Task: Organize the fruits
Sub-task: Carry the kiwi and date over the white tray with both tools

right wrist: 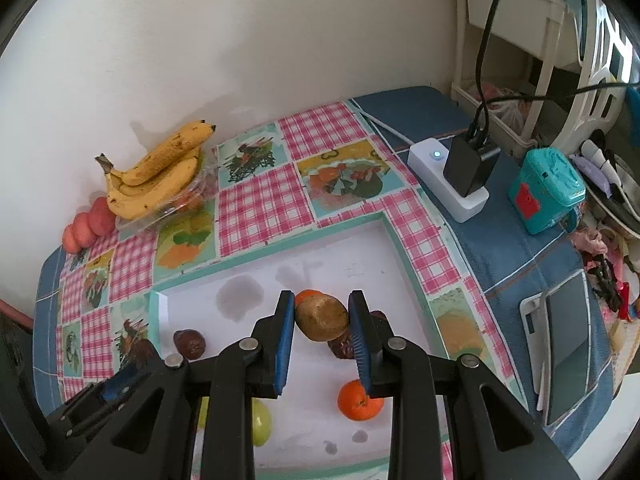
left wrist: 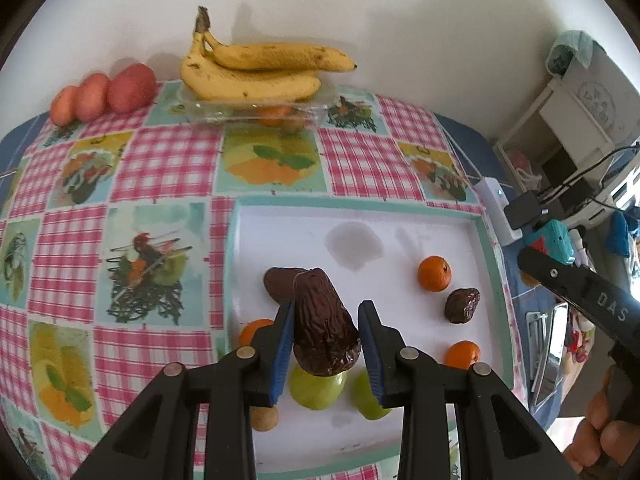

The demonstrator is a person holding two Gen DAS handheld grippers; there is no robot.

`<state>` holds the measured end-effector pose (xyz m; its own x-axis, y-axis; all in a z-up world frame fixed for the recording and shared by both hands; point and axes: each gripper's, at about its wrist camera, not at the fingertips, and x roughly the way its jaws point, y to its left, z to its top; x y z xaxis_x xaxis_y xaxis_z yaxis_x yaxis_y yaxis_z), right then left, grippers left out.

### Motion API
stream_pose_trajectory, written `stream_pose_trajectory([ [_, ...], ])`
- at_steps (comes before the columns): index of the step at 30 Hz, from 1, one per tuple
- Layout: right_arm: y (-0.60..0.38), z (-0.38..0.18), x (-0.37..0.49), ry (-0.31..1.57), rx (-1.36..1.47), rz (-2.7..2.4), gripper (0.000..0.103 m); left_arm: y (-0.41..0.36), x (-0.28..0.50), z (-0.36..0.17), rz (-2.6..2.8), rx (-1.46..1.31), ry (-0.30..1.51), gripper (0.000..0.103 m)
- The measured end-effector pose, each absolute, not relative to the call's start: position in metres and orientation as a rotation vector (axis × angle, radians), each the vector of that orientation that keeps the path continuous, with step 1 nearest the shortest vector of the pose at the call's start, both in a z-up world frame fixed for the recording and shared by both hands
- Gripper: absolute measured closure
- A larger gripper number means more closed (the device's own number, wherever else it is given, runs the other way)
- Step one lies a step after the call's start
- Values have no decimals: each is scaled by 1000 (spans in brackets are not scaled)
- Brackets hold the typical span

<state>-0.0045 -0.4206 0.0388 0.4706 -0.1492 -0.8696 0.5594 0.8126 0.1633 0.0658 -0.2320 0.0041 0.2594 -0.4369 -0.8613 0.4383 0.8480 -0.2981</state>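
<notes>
**Both grippers loaded above the tray**

Blue pads of the left gripper (left wrist: 325,334) sit closest to the lens, with a long, dark brown, wrinkled fruit (left wrist: 324,320) standing between them — it looks like a large date. One pad touches it on the left; on the right a sliver of gap shows, so the pinch is light or one-sided, and I cannot tell how secure it is. It hangs over the near part of the white tray (left wrist: 400,216), above two green fruits (left wrist: 318,390).

In the right wrist view the right gripper (right wrist: 322,320) pinches a round, tan-brown fruit (right wrist: 322,317) squarely between both pads, lifted over the tray's middle.

On the tray lie small oranges (left wrist: 434,278), another dark wrinkled fruit (left wrist: 462,305) and a small tan one (left wrist: 264,418). Bananas (left wrist: 256,70) rest on a clear plastic box (left wrist: 256,110) by the wall, with three reddish fruits (left wrist: 105,94) just beside it.

Handling, as I judge it: the date-like fruit is light, soft and probably tacky — squeeze hard and it will dent or smear, and its taper invites it to slip or pivot. Taking it across the thick middle would be safest. The round fruit looks firmer, but its curve lets it roll out of flat pads unless gripped at its widest line.
</notes>
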Motion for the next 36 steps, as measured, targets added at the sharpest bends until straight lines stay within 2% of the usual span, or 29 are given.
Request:
stream_pose_trajectory([
  [21, -456, -14, 19, 1050, 437, -490, 74, -273, 83, -38, -649, 37, 1212, 69],
  [36, -458, -44, 26, 1078, 436, -480, 74, -284, 80, -50, -655, 106, 1224, 69],
])
